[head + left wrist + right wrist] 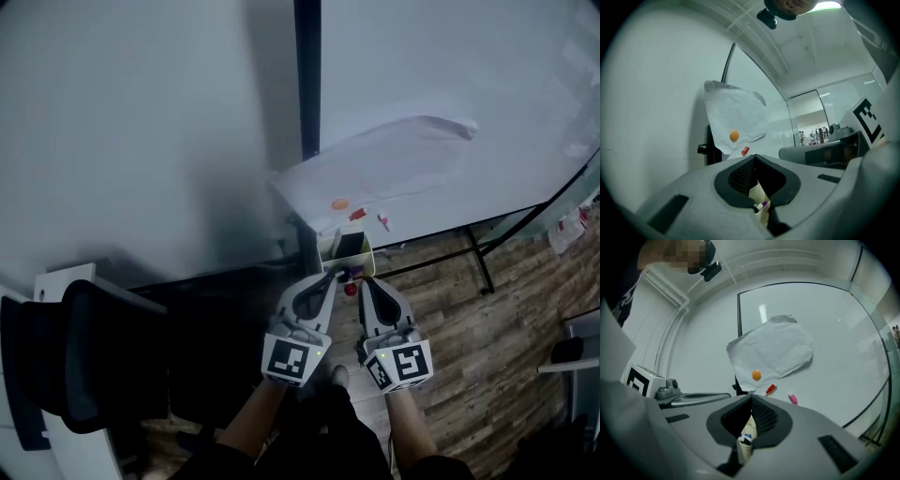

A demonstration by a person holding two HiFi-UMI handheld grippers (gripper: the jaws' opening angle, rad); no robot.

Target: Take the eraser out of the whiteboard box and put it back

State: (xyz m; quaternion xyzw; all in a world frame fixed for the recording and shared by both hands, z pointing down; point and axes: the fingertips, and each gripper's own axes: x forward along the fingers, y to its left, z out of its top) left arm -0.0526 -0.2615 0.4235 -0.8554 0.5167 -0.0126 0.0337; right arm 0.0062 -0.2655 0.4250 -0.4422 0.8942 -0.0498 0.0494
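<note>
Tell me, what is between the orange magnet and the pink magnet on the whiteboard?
A small red magnet sits between the orange magnet and the pink magnet; the right gripper view shows it.

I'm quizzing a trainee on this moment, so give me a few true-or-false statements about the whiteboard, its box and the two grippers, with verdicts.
1. The left gripper and the right gripper both have their jaws together, gripping nothing. True.
2. The right gripper holds the eraser. False: the dark eraser sits in the whiteboard box.
3. An orange round magnet sits on a sheet of paper on the whiteboard. True.
4. The whiteboard box lies on the wooden floor. False: it sits at the whiteboard's lower corner, just ahead of both grippers' tips.
</note>
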